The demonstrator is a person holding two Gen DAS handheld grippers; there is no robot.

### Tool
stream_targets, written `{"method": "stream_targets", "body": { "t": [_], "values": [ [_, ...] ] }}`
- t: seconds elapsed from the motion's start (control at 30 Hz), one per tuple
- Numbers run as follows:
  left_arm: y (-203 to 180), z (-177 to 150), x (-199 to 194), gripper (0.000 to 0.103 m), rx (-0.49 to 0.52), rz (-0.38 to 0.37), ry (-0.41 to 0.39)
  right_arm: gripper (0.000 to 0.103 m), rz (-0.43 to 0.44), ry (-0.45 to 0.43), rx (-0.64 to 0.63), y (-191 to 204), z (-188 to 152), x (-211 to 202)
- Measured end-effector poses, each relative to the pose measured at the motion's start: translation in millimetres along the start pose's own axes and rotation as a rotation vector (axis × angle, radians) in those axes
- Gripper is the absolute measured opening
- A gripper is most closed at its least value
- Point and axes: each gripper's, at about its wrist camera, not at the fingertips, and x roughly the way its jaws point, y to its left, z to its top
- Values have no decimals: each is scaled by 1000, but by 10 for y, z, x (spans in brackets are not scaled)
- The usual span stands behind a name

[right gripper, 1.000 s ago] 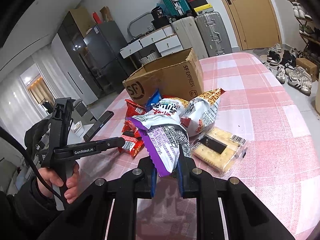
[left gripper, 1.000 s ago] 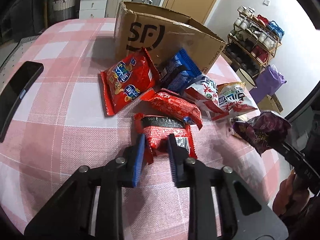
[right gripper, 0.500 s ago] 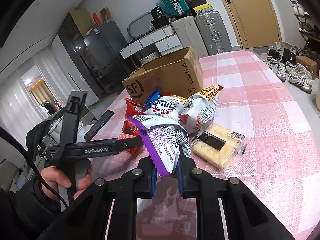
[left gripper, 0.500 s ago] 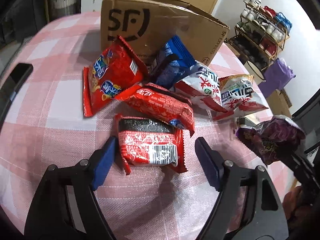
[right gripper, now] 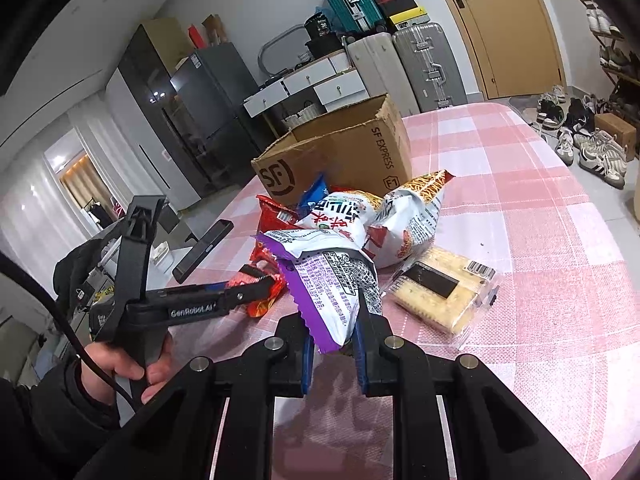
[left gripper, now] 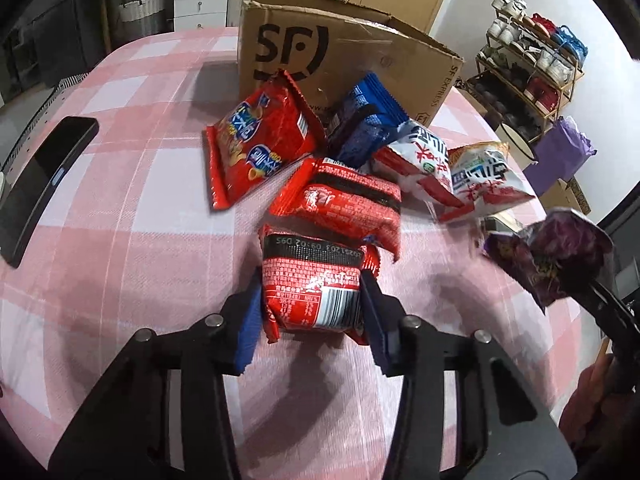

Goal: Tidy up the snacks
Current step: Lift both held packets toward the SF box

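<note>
the left gripper is closing its jaws on the red snack packet, which is lying on the pink checked table at the near end of the snack pile, partly under a second red packet. the blue pads are pressing its two long sides, and the film is bulging between them. it is looking light, puffy and slick, so a pinch across the middle is likely squeezing air and could slip or crush what is inside; the crimped end seam looks like a firmer hold. the right gripper is staying pressed together on the lower edge of a purple snack bag, holding it up clear of the table, near the right edge. the cardboard box is standing open behind the pile, toward the far edge.
</note>
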Motion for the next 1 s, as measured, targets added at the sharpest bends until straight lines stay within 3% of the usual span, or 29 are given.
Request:
{"method": "stream_targets", "body": {
  "t": [0.33, 0.53, 0.7, 1.0],
  "values": [
    [16, -54, -500, 42, 23, 10, -96, 16, 4, -7, -36, 188, 54, -66],
    [-6, 75, -924, 42, 29, -42, -179, 16, 54, -22, -72, 353, 190, -147],
    [-101, 338, -1364, 42, 68, -70, -259, 16, 94, -45, -110, 524, 442, -213],
    [-258, 1065, -1943, 42, 134, -91, -364, 16, 112, -129, -167, 777, 1203, -355]
  ]
}}
